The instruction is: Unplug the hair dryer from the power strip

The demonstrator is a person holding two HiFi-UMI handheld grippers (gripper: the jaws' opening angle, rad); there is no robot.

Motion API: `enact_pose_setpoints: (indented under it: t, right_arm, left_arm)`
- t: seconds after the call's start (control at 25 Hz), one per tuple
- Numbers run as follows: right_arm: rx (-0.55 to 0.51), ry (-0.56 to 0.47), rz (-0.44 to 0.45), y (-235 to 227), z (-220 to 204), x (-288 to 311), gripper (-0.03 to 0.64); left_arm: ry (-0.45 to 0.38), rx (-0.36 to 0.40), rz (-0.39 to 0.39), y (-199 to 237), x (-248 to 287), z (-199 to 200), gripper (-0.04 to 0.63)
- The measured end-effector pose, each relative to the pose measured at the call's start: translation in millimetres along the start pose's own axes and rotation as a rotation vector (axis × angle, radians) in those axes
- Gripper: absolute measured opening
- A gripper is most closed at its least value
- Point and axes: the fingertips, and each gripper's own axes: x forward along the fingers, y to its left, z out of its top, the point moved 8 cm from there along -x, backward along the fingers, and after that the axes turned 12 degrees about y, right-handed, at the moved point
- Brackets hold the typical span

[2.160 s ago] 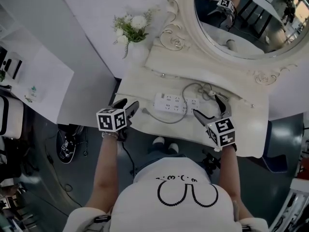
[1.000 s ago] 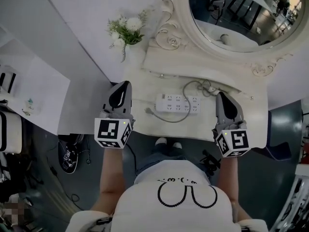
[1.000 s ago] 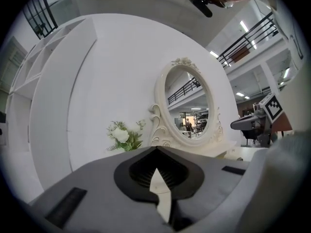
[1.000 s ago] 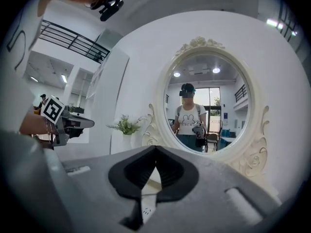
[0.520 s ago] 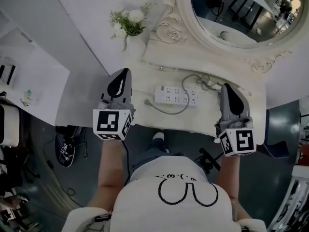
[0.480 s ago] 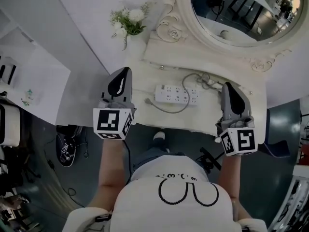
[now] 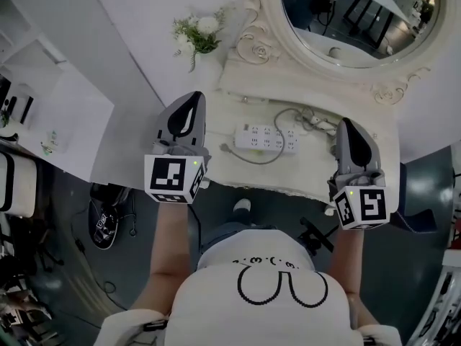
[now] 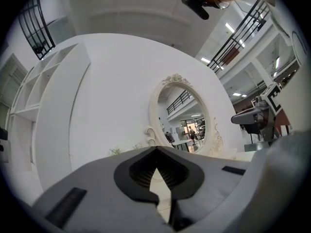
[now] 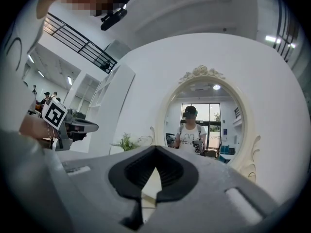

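- Power strip (image 7: pixel 266 139), head view: it lies flat on the white table (image 7: pixel 310 182), below the oval mirror (image 7: pixel 353 20). A grey cord (image 7: pixel 263 159) loops along its near side. The cord's free end (image 7: pixel 225 149) rests on the table just left of the strip, in no socket.
- Head view, step in hand: I judge the plug to be out already. The hair dryer itself appears in no view. The left gripper (image 7: pixel 191 98) and right gripper (image 7: pixel 348 122) hang either side of the strip, apart from it.
- Next move, as I judge it: none on the strip. If any plug proves seated, I must open one claw and bring it down over that plug.
- Left gripper (image 8: pixel 156 152) view: jaws closed together, nothing between them. It looks level at the mirror and wall and shows the other gripper at far right, but no strip.
- Right gripper (image 9: pixel 155 152) view: jaws closed together, empty. Only here does the mirror show the person's reflection. The flowers (image 9: pixel 127 142) stand to its left.
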Motion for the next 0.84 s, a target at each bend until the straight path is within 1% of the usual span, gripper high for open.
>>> enact_pose_setpoints:
  t: [0.16,0.44,0.84]
  right_arm:
    - [-0.002,0.0,0.005,1.9,0.9,-3.9,-0.006]
    - [-0.016,0.006,0.008,5.7,1.5,-4.7,-0.006]
    - [-0.04,0.006,0.022,12.0,6.7,-1.7,-0.006]
  left_arm:
    - [-0.001,0.008,-0.003,-2.9,-2.1,3.7,-0.002]
    - [0.008,-0.007,-0.02,-4.1,-0.6,-0.3,-0.002]
    - [0.003,0.001,-0.042,-0.4,6.9,4.1,-0.002]
